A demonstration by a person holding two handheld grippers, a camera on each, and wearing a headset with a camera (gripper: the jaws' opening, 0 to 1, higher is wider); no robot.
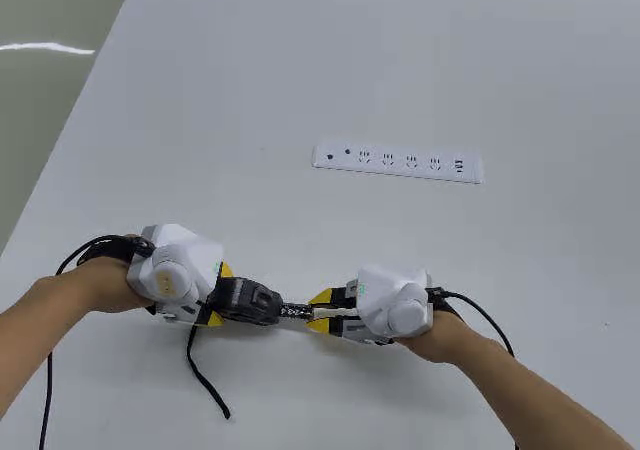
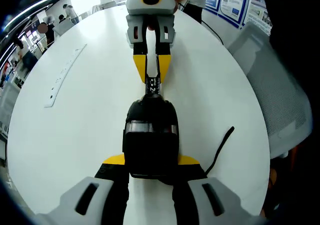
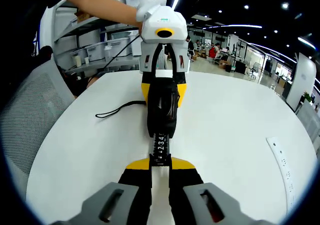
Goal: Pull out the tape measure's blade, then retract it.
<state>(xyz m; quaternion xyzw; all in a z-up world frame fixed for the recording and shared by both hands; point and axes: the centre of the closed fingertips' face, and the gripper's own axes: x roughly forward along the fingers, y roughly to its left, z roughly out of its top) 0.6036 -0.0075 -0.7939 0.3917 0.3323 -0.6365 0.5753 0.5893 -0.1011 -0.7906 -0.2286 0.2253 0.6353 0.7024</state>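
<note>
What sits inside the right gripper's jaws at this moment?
The end of the tape measure's blade, a short stretch pulled out of the black case that the left gripper holds. The jaws of the right gripper are closed on it and cover its hook tip.

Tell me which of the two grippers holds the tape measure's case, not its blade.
The left gripper: its fingers clamp the black case. The right gripper pinches only the short pulled-out blade.

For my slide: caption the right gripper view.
Right hand-held gripper pinches the blade; left hand-held gripper holds the tape measure.
</note>
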